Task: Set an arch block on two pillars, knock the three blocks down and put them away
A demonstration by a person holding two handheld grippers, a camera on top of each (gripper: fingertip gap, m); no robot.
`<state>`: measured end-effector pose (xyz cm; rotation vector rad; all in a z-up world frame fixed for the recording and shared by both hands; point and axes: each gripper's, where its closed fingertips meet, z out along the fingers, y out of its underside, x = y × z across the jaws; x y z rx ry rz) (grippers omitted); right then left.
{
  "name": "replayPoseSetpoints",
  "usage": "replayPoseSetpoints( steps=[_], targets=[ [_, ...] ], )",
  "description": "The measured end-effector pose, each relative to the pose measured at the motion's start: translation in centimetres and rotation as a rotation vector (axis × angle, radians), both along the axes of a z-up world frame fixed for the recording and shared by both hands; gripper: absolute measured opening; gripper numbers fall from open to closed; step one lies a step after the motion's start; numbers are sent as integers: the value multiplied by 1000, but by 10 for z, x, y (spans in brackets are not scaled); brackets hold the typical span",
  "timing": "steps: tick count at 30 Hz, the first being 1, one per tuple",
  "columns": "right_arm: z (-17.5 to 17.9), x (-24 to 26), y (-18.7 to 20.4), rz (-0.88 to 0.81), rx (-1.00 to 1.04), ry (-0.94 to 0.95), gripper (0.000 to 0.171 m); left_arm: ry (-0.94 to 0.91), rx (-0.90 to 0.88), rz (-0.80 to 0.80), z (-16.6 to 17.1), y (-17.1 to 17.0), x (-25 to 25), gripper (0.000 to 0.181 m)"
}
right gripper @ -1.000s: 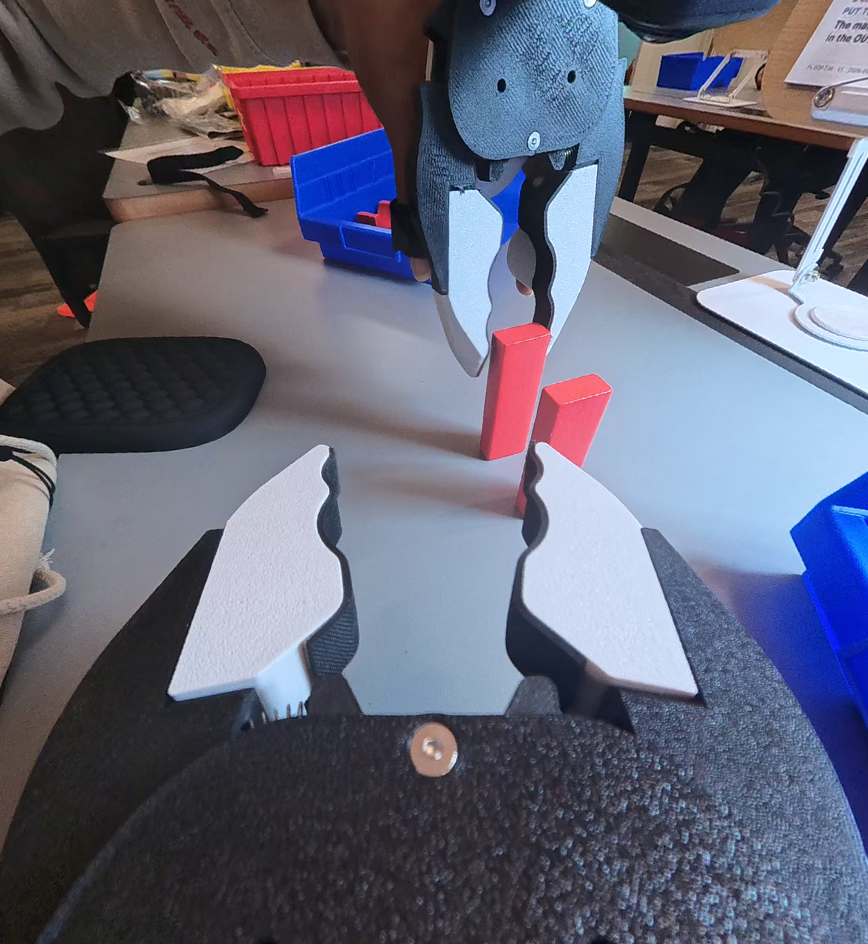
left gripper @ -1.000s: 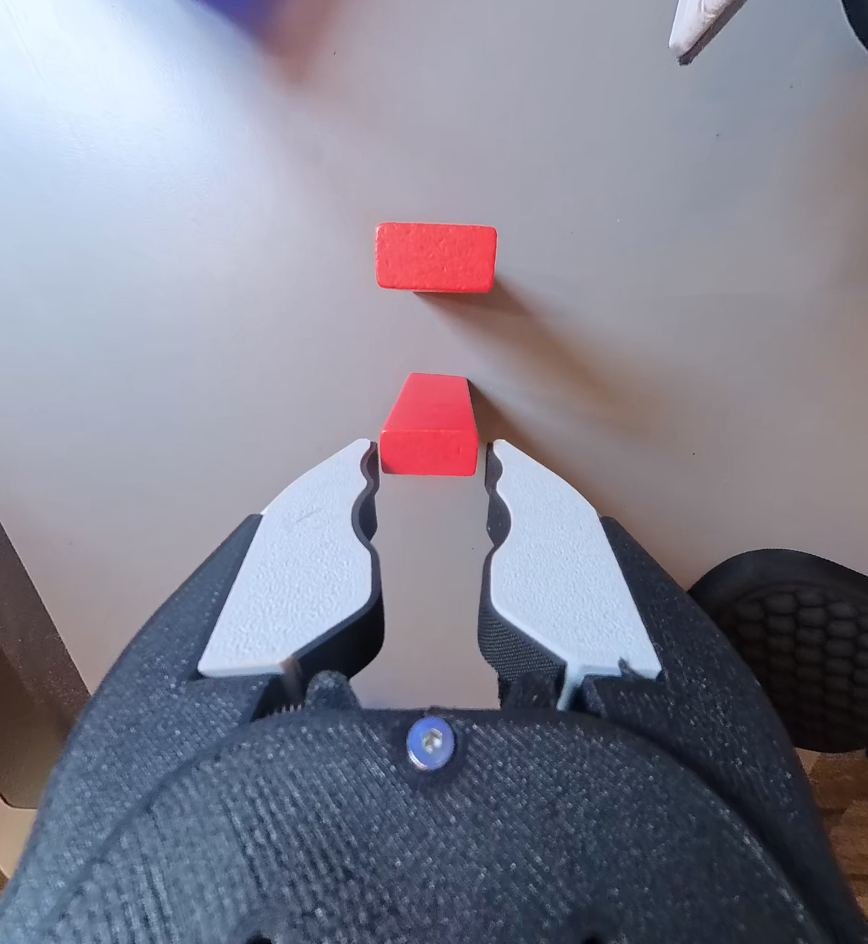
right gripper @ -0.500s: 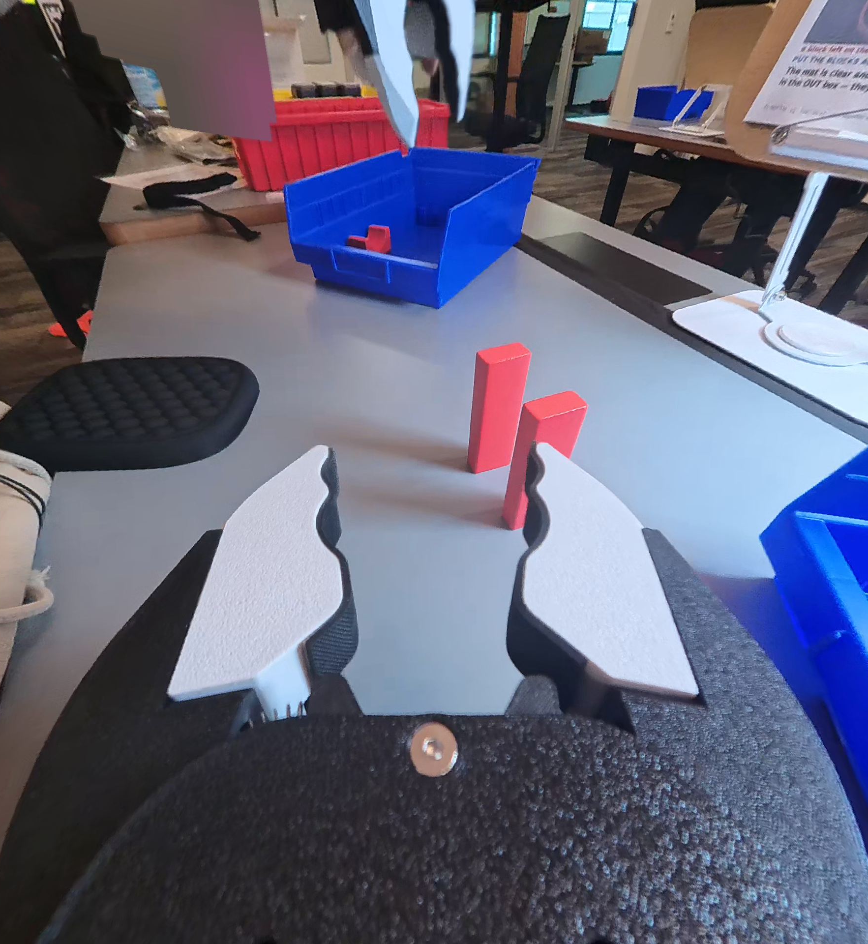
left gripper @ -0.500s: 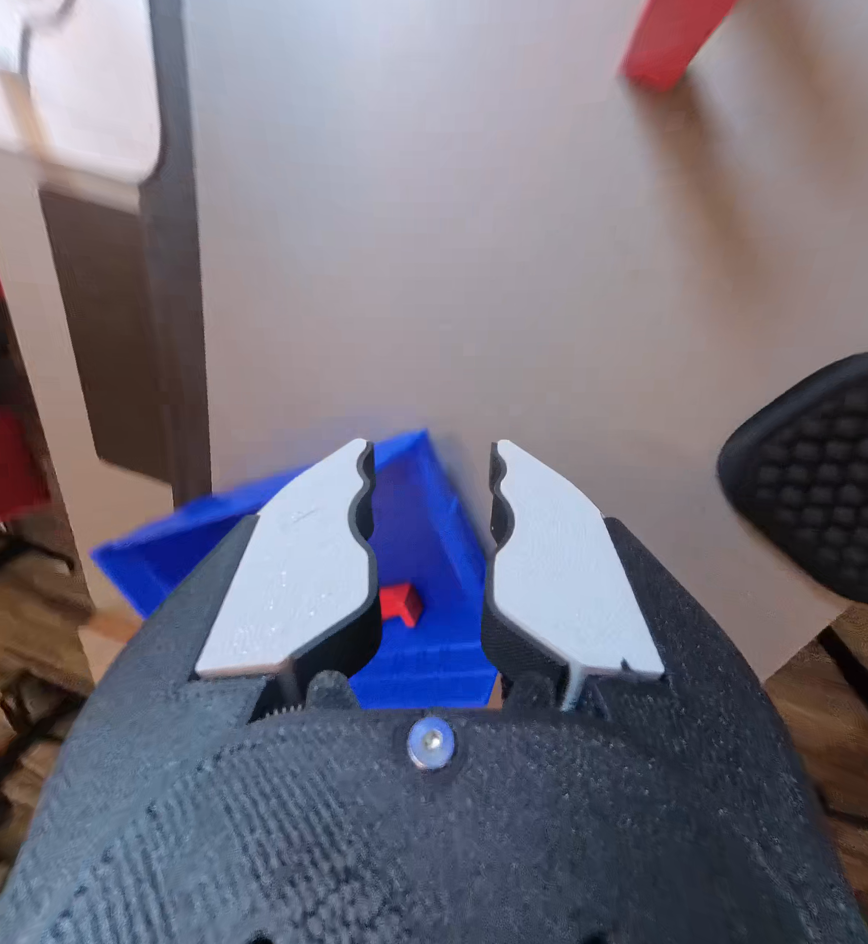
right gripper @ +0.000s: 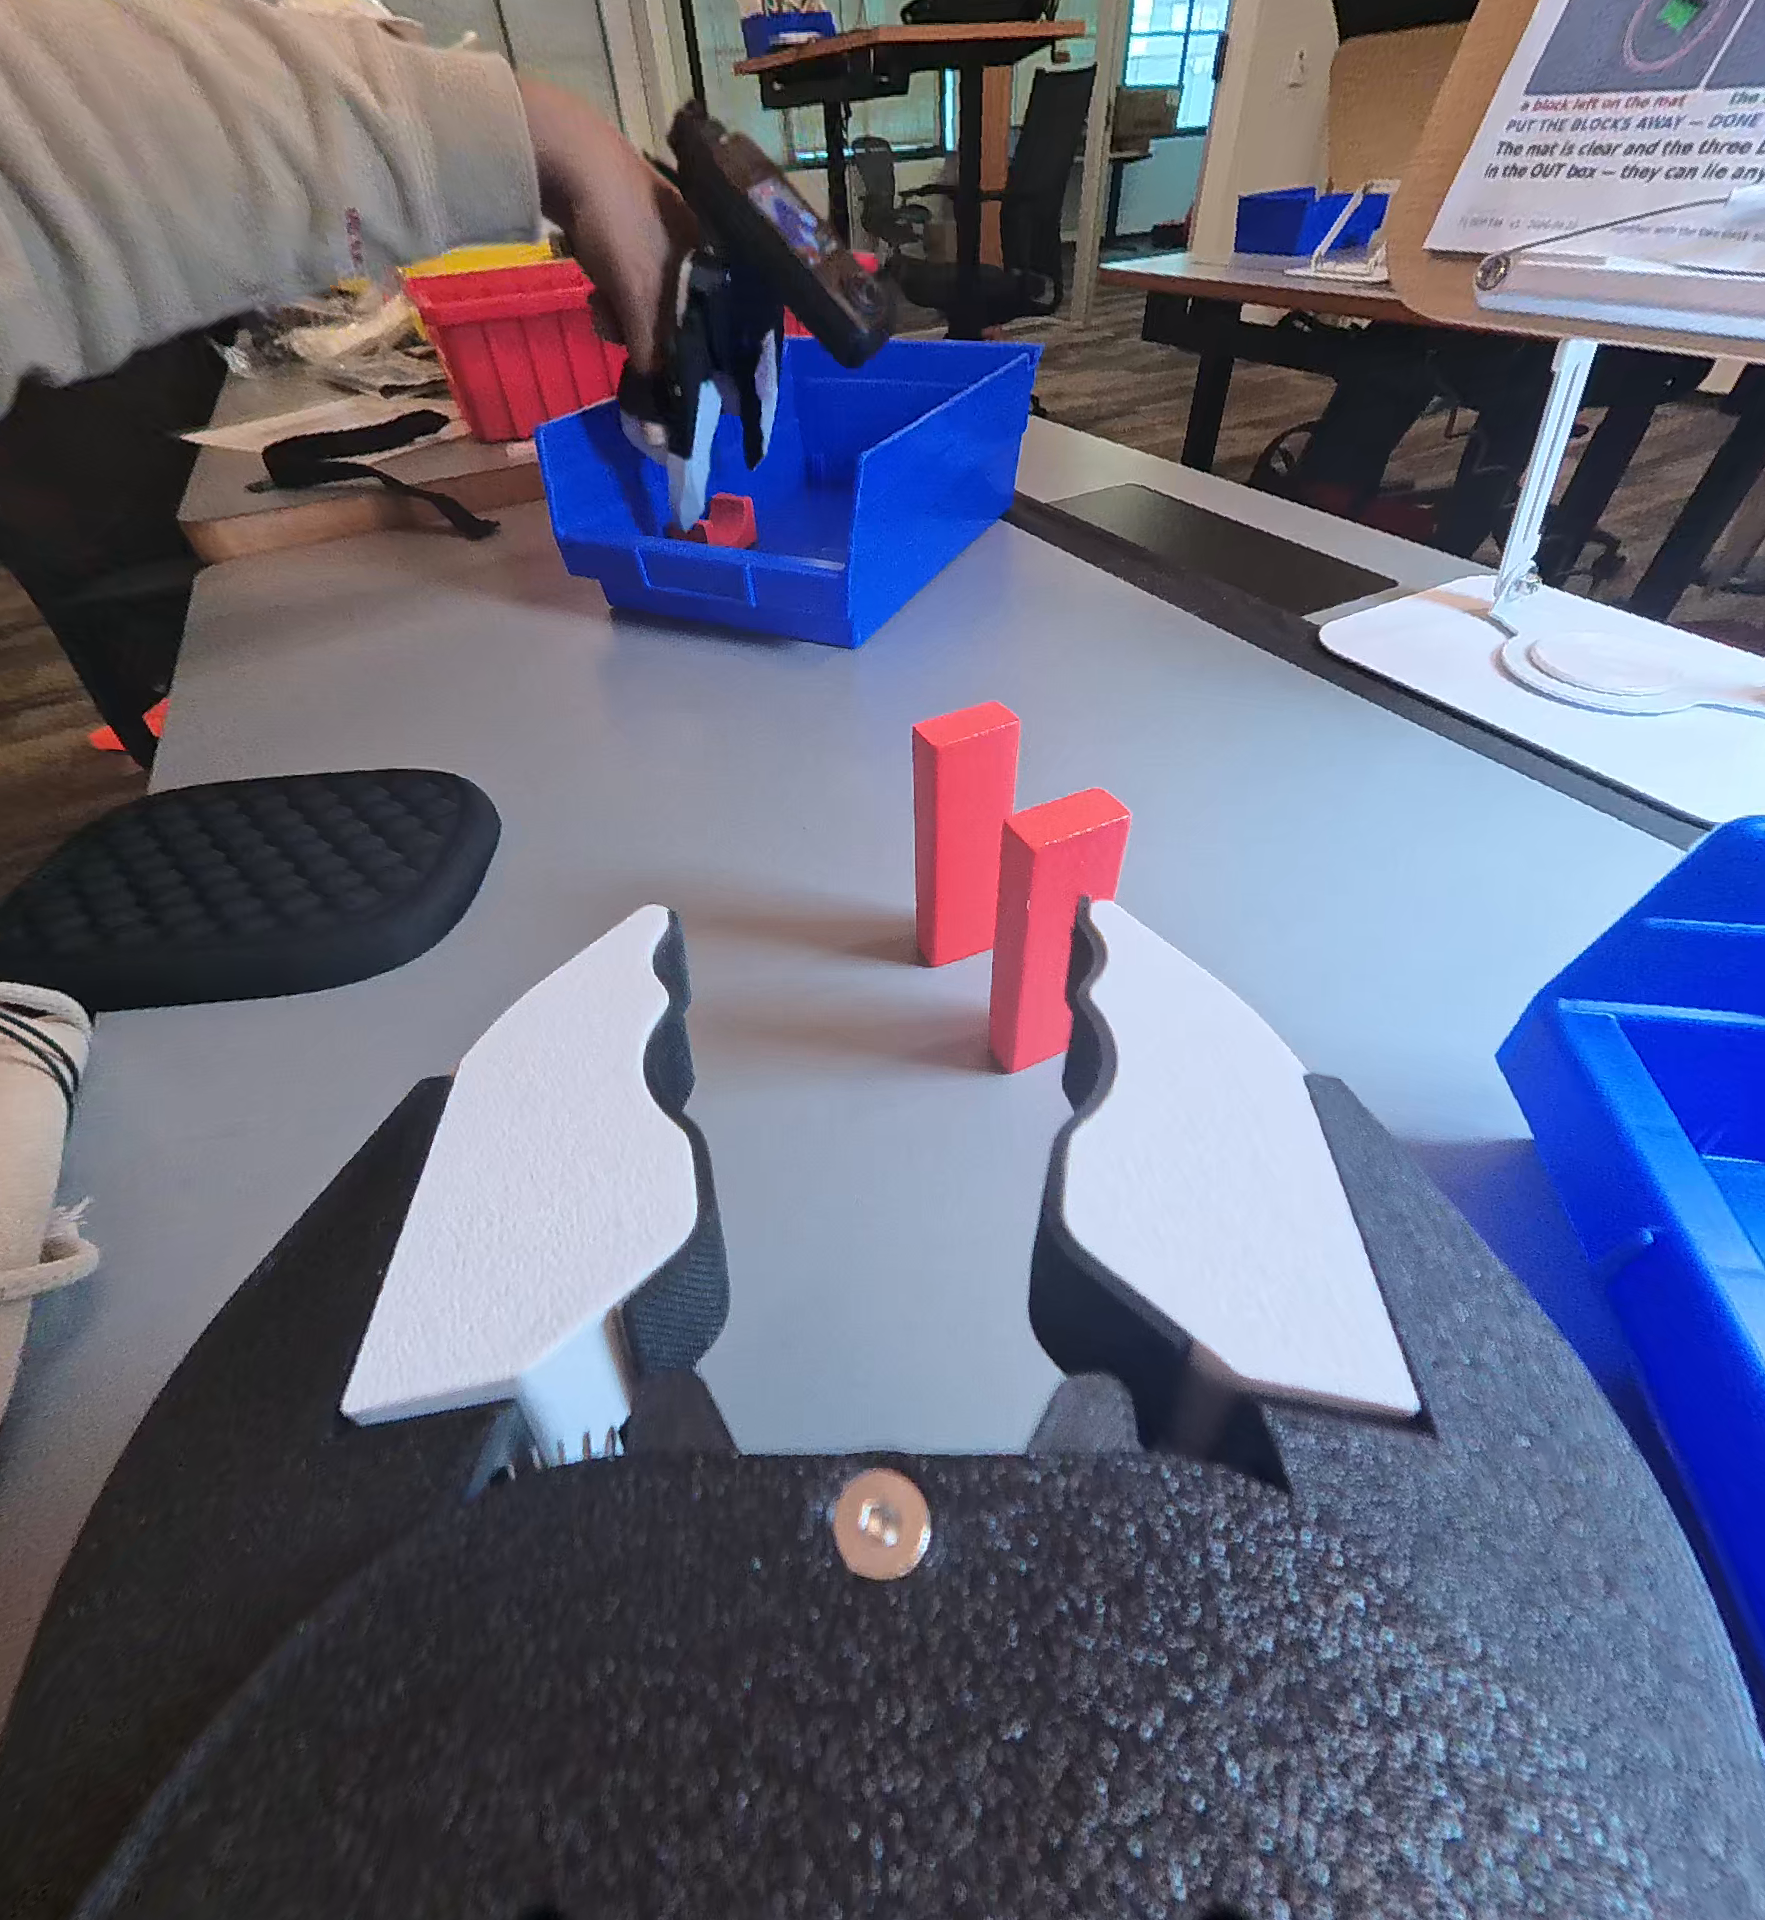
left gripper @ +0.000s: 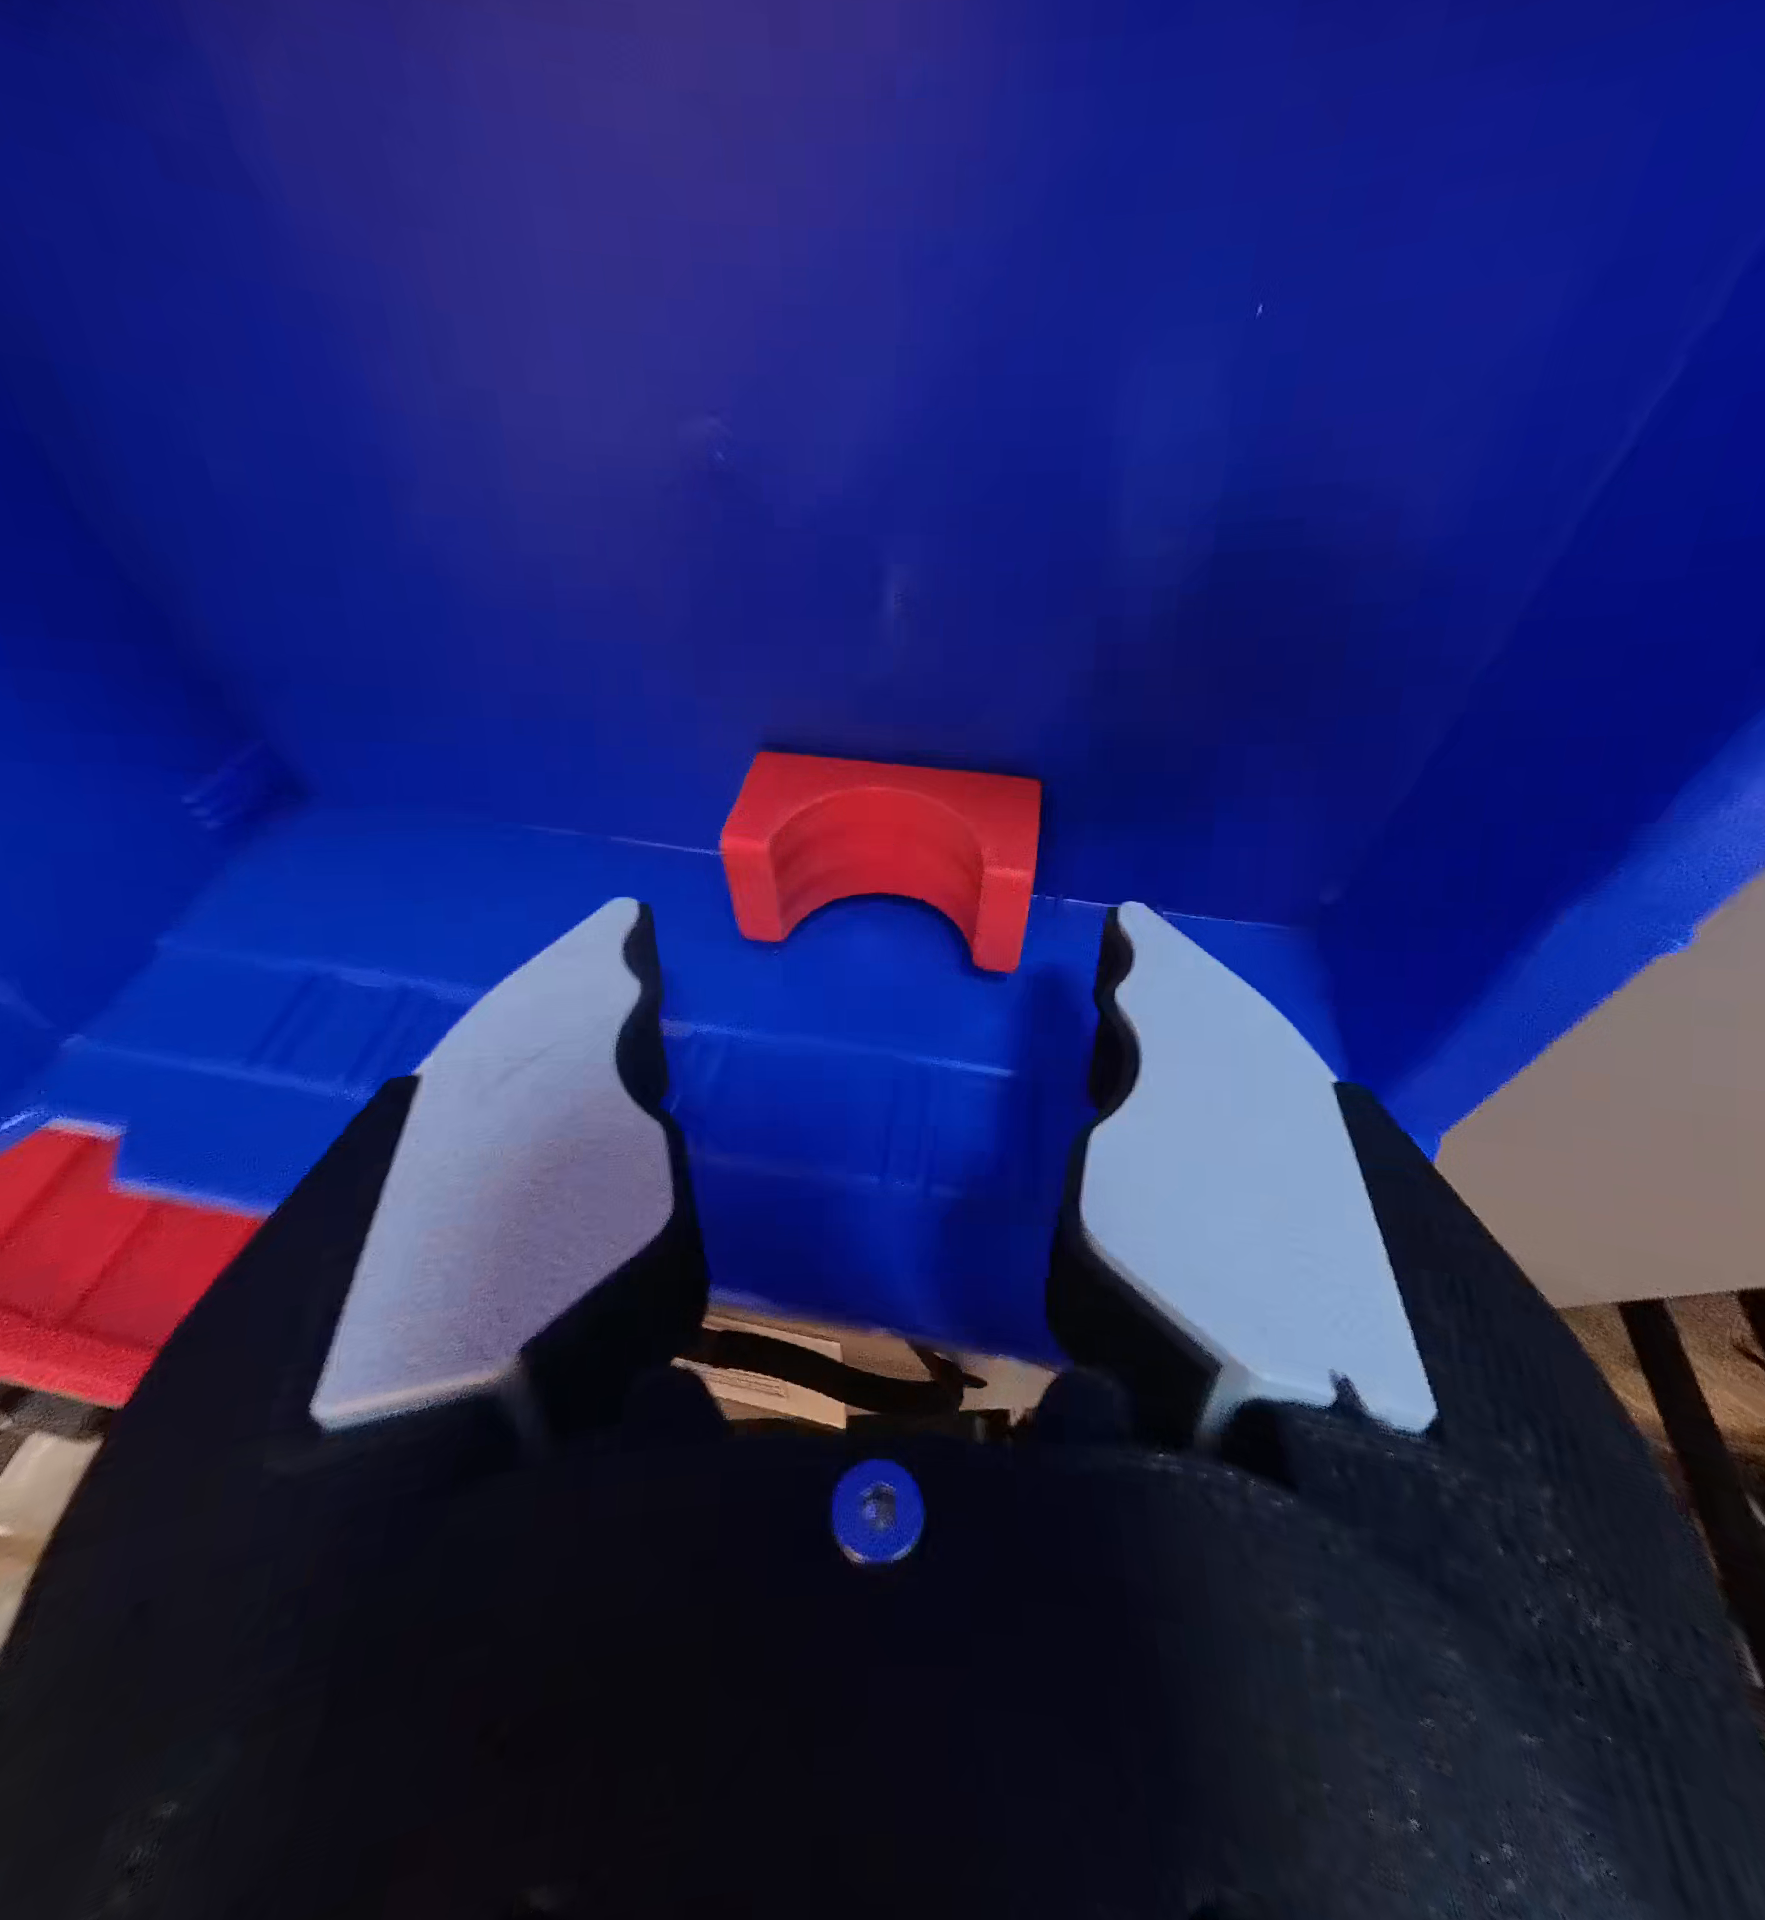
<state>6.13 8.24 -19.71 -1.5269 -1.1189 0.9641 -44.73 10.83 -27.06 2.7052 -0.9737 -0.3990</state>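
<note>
A red arch block [left gripper: 878, 857] lies in the far blue bin [left gripper: 857, 416], against its front wall; it also shows in the right wrist view [right gripper: 724, 520]. My left gripper [left gripper: 876, 935] is open and empty, reaching down into that bin just above the arch; it shows from afar in the right wrist view [right gripper: 717, 457]. Two red pillars stand upright and apart on the grey table [right gripper: 545, 727]: the far pillar [right gripper: 961, 831] and the near pillar [right gripper: 1049, 925]. My right gripper [right gripper: 878, 935] is open and empty, low over the table, its right finger beside the near pillar.
A second blue bin [right gripper: 1709, 1143] sits at the right edge. A black padded cushion [right gripper: 234, 883] lies at the left. A red bin [right gripper: 514, 343] stands behind the far blue bin. A white stand base [right gripper: 1584, 665] with a sheet holder is at the far right. Spacing between my two grippers at the tips: around 50 cm. The right tips stand about 7 cm off the near pillar [right gripper: 1049, 925].
My left gripper left the pillars, swung to the far blue bin, lowered into it over the arch and opened wider. My right gripper stayed in place, open.
</note>
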Motion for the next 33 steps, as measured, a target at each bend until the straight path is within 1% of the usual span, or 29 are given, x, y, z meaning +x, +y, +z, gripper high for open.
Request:
replayPoseSetpoints(
  steps=[1,2,3,4,6,8,11,13,15,17,19,22,23,25,27,30,32,33],
  targets=[
    [-1,0,1,-2,-2,-1,70,-8,-34,14,-8,-4,-2,88],
    [-1,1,1,-3,-4,-1,70,2,-59,18,-15,-6,-7,89],
    [-1,1,1,-3,-6,-1,70,36,-75,17,-22,-7,-14,86],
    [-2,1,1,-3,-8,-2,70,69,-100,12,-27,-9,-21,75],
    [-3,0,1,-3,-7,-5,70,81,-116,-31,-28,-9,-20,73],
    [-3,0,1,-2,-4,-8,70,3,-52,-100,-20,-1,-2,72],
    [-2,-1,-1,6,-1,-3,70,-192,187,-210,17,24,45,72],
    [-1,-4,-5,16,5,-1,70,-335,417,-313,53,38,90,71],
    [1,-9,-11,40,-5,10,69,-424,668,-443,92,42,139,72],
    [6,-17,-20,83,-38,41,70,-502,911,-556,124,32,191,72],
    [11,-27,-31,135,-80,73,70,-565,1139,-649,148,12,238,72],
    [29,-42,-46,224,-176,152,69,-555,1435,-795,168,-22,289,71],
    [36,-47,-48,246,-208,182,69,-578,1504,-830,170,-35,305,71],
    [51,-57,-51,278,-259,237,67,-660,1599,-870,170,-56,334,71],
    [62,-69,-52,296,-281,263,66,-697,1646,-912,164,-69,358,71],
    [67,-89,-52,305,-302,251,66,-767,1644,-933,150,-74,386,71],
    [62,-99,-50,297,-336,226,65,-761,1647,-950,141,-72,396,71],
    [59,-103,-49,299,-361,218,61,-770,1636,-954,136,-71,400,71]
  ],
)
